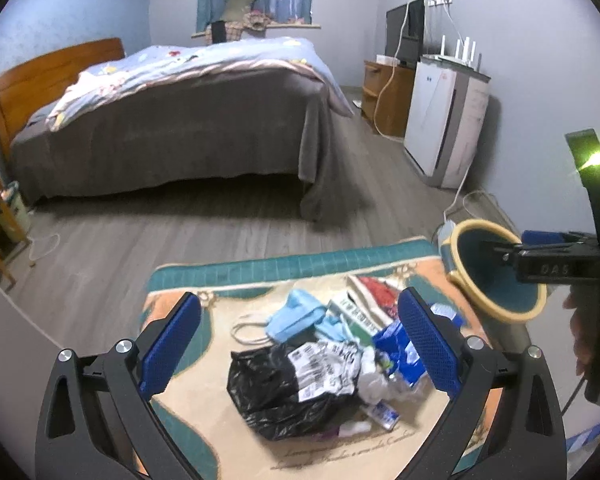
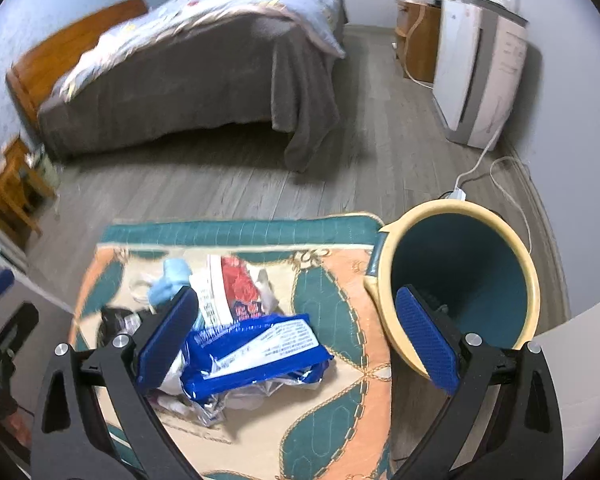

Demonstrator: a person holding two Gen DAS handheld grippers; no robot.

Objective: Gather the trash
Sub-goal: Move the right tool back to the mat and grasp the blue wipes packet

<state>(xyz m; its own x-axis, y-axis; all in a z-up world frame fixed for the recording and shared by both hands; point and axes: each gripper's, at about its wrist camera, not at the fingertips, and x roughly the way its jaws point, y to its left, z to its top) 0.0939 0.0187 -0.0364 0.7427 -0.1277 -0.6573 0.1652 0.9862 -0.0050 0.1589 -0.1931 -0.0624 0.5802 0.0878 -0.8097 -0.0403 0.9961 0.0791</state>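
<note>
Left gripper [image 1: 300, 344]: black angular arms with cut-out slots, two silver round screws per side, fingers [image 1: 428, 340] faced with blue cross-hatched pads. Right gripper [image 2: 296, 336] same build: black frame, silver screws, blue textured pads. From the left wrist view, its black body shows embossed lettering and a green light above.

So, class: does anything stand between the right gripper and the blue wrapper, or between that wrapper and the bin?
Nothing visible does. The open right gripper hangs over the blue wrapper, and only bare rug lies between it and the bin.
</note>
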